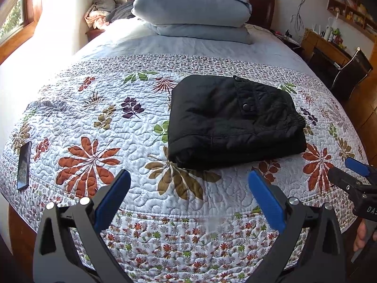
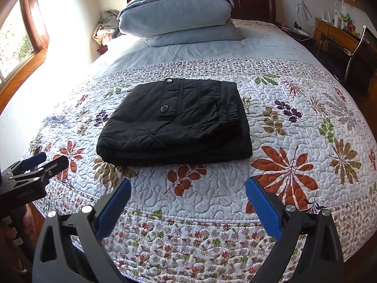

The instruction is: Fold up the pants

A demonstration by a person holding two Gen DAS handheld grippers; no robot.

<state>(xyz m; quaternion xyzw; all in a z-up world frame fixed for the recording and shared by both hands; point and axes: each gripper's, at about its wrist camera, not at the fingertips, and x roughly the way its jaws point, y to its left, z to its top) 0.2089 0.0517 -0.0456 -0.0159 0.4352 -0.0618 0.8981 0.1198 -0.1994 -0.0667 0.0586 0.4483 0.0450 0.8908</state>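
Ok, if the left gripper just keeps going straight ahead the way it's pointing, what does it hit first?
Probably the floral quilted bedspread, just short of the folded black pants. The open left gripper aims slightly left of the pants' near corner, though depth is hard to judge.

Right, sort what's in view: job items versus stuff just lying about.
Job: black pants, folded on the quilt; left gripper and right gripper, both open.
Lying about: phone, stacked pillows, desk chair.
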